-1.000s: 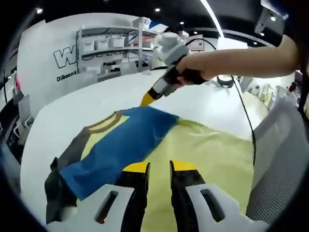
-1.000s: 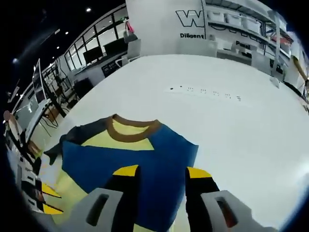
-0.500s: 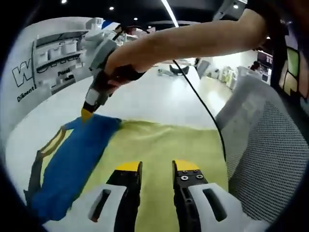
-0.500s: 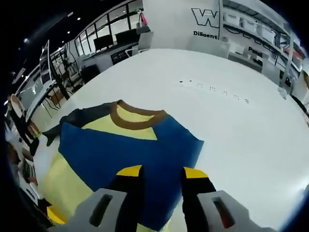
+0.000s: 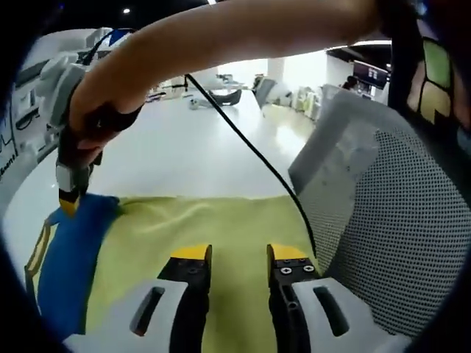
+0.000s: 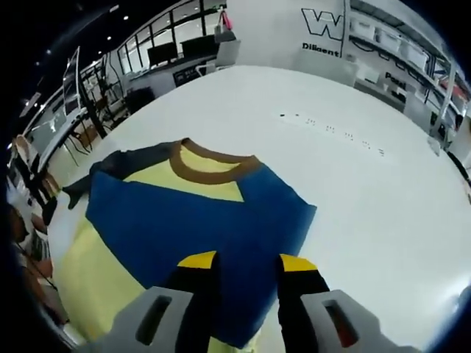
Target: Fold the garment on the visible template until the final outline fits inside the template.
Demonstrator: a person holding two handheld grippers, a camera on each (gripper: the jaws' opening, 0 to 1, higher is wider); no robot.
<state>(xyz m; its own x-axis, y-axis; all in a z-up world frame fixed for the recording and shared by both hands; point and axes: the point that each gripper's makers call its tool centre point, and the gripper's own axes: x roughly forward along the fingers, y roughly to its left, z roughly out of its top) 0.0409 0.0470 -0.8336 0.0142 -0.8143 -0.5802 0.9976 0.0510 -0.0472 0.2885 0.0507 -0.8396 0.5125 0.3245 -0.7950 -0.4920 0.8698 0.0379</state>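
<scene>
Since a second ago the left gripper [image 5: 232, 254] has swung away from the collar end, so its view now takes in a mesh chair [image 5: 383, 213] at 3 o'clock and mostly yellow cloth under its tips. The right gripper [image 6: 246, 261] has barely moved and has come a little lower over the blue panel.

The garment [image 6: 184, 220] lies flat on the white table [image 6: 353, 169], its brown collar [image 6: 210, 157] at 12 o'clock from the right gripper, a dark sleeve [image 6: 110, 165] trailing off toward 10 o'clock. In the left gripper view the right gripper [image 5: 68, 204] is seen at 9 o'clock, its yellow tip just at the corner of the blue fold [image 5: 70, 257].

Both grippers stand with a narrow gap between their jaws and nothing in them; whether the right tips touch the cloth I cannot tell.

No template outline can be made out, so fit is hard to judge. The risk, to my eye: if the right gripper pinches only the top blue layer, the fold will peel open instead of carrying over. The cable [image 5: 250, 151] hanging from the person's arm [image 5: 243, 33] could drag across the yellow cloth and rumple it. The near hem seems close to the table edge by the chair and might slide off.
</scene>
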